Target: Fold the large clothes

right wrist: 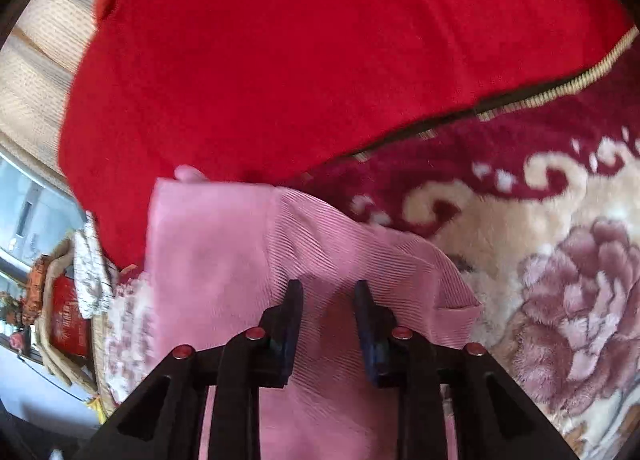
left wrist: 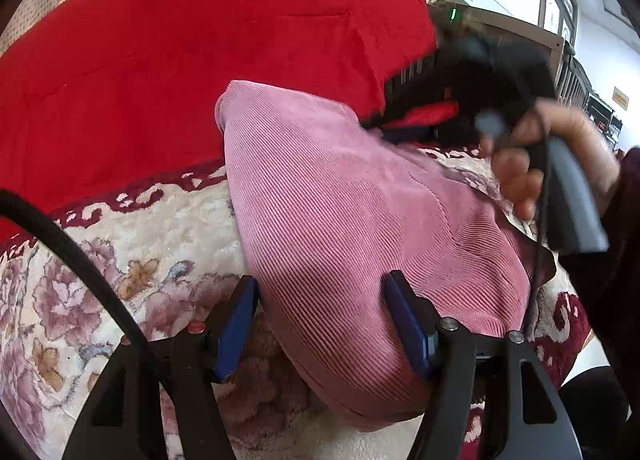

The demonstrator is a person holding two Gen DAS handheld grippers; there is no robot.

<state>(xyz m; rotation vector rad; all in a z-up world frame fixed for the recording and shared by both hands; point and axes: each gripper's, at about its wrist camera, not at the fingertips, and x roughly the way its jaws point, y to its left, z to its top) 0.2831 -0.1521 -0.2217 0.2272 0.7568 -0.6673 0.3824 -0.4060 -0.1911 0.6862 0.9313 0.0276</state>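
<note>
Left wrist view, nearest first: left gripper [left wrist: 322, 302] sits low over the pink ribbed garment [left wrist: 360, 219]. Its blue pads [left wrist: 236, 330] stand well apart; the garment's folded edge lies between them, against the right-side pad, while the left-side pad stands at the cloth's edge with the blanket showing just beside it. No clamp visible. A black cable [left wrist: 80, 256] arcs across the lower left.

Pink garment lies folded on the floral blanket [left wrist: 120, 260], a cream plush with mauve flowers and a dark red scroll border. Its far end touches the red garment [left wrist: 200, 43].

Further right in the same view: the right gripper [left wrist: 420, 119], blurred, held by a hand [left wrist: 560, 155] on a grey handle, at the pink garment's far edge where the red cloth begins. From this view I cannot tell how its fingers stand.

Right wrist view: right gripper [right wrist: 326, 292] with fingers set narrowly, pink cloth [right wrist: 224, 260] running between them and bunched in a ridge. Whether the pads press it: cannot tell, frame is blurred.

Beyond: floral blanket [right wrist: 560, 280], then the red garment [right wrist: 300, 51] with its gold-toothed zipper [right wrist: 560, 87] along the edge. Farthest left, a cluttered shelf [right wrist: 60, 312].
</note>
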